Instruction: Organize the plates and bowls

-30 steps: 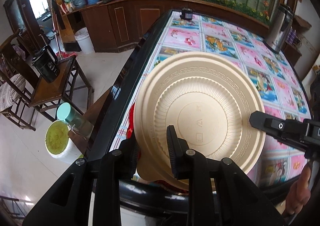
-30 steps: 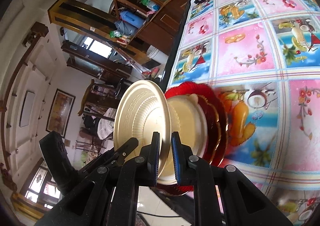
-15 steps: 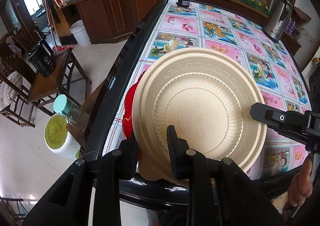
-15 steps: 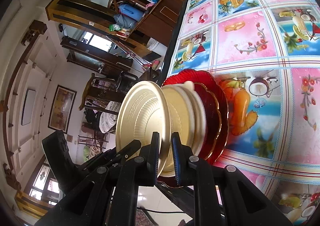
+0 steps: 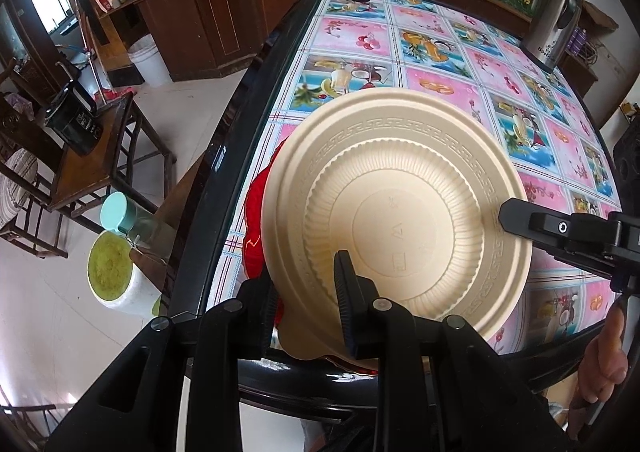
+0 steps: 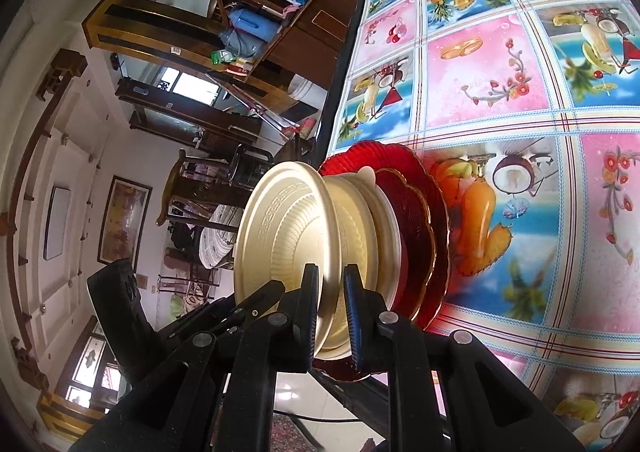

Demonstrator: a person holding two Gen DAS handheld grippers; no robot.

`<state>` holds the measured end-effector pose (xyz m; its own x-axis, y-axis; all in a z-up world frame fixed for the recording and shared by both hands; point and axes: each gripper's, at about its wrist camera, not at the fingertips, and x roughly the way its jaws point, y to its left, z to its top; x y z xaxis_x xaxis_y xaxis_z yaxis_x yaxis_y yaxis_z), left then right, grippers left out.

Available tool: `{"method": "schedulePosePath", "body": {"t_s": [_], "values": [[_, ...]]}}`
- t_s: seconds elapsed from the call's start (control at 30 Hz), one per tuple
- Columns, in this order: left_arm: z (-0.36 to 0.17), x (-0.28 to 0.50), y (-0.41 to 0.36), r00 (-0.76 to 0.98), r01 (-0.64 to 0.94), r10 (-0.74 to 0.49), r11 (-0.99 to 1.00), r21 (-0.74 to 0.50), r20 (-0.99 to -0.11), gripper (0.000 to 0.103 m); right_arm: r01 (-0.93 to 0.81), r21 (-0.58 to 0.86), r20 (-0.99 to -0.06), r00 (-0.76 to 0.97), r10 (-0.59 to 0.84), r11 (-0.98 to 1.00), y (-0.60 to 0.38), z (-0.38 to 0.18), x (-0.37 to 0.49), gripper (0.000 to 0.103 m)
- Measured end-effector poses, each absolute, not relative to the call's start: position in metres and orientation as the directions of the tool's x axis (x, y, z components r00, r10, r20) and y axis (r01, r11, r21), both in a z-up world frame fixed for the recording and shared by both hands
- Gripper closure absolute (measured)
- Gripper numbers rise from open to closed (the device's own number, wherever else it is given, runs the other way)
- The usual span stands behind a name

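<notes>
Both grippers pinch the rim of one beige bowl (upside down), filling the centre of the left view: the left gripper at its lower edge, the right gripper likewise. Red plates lie beneath it at the table edge.

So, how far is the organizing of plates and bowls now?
Done: red plates lie stacked at the table edge, with a beige dish on them. In hand: the left gripper and right gripper both clamp an upside-down beige bowl above the stack. Left: setting it down and letting go.
</notes>
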<state>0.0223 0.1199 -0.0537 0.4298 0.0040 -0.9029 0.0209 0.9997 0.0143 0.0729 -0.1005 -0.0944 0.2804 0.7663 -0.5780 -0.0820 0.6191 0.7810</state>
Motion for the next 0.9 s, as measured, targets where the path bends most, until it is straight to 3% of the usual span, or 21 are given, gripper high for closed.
{"method": "schedulePosePath", "body": {"t_s": [0.1, 0.47, 0.63, 0.73, 0.9], "values": [[-0.054, 0.026, 0.121, 0.406, 0.041, -0.016, 0.999, 0.001, -0.914, 0.079, -0.08, 0.784, -0.577, 0.274, 0.77, 0.616, -0.099, -0.093, 0.074, 0.087], [-0.048, 0.033, 0.123, 0.333, 0.109, -0.063, 0.994, -0.028, -0.941, 0.077, -0.059, 0.782, -0.588, 0.26, 0.766, 0.62, -0.094, -0.085, 0.079, 0.061], [-0.044, 0.029, 0.125, 0.334, 0.117, -0.061, 0.993, -0.023, -0.941, 0.075, -0.08, 0.778, -0.585, 0.272, 0.764, 0.623, -0.094, -0.076, 0.079, 0.056], [-0.046, 0.03, 0.124, 0.326, 0.126, -0.069, 0.992, -0.029, -0.943, 0.061, -0.094, 0.776, -0.579, 0.286, 0.764, 0.623, -0.096, -0.069, 0.079, 0.056], [-0.044, 0.03, 0.118, 0.327, 0.144, -0.056, 0.99, -0.009, -0.943, 0.06, -0.109, 0.774, -0.575, 0.291, 0.765, 0.623, -0.095, -0.064, 0.078, 0.056]]}}
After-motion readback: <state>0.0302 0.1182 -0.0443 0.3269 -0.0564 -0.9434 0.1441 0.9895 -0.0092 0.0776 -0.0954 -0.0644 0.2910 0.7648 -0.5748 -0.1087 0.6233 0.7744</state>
